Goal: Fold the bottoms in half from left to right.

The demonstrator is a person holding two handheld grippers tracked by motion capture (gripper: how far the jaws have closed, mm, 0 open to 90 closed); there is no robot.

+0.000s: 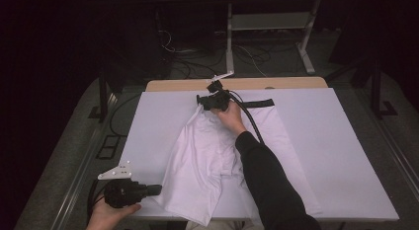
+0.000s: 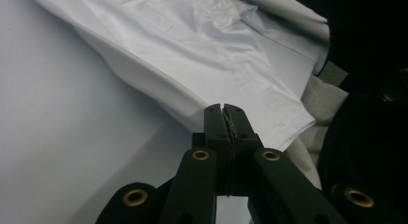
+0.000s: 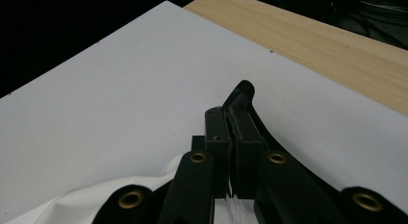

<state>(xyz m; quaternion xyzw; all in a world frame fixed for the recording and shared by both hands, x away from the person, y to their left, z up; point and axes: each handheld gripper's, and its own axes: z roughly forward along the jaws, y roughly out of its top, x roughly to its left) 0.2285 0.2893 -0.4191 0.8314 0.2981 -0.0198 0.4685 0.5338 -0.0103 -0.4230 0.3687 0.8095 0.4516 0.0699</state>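
A white garment (image 1: 207, 156) with a black waistband (image 1: 257, 103) lies crumpled across the middle of the white-covered table (image 1: 321, 156). My right gripper (image 1: 200, 100) is at the garment's far end, shut on its edge. In the right gripper view a strip of the black band (image 3: 243, 92) sticks out past the closed right gripper (image 3: 230, 113), with white cloth (image 3: 72, 205) bunched below. My left gripper (image 1: 157, 189) is at the near left, shut, its tip just at the garment's near hem. In the left gripper view the left gripper (image 2: 224, 107) meets the folded white cloth (image 2: 216, 51) with nothing visibly pinched.
A bare wooden strip (image 1: 276, 83) runs along the table's far edge. The right gripper's black cable (image 1: 252, 124) trails over the garment beside the dark sleeve (image 1: 272, 185). Beyond the table a white frame (image 1: 269, 22) and loose wires sit on the floor.
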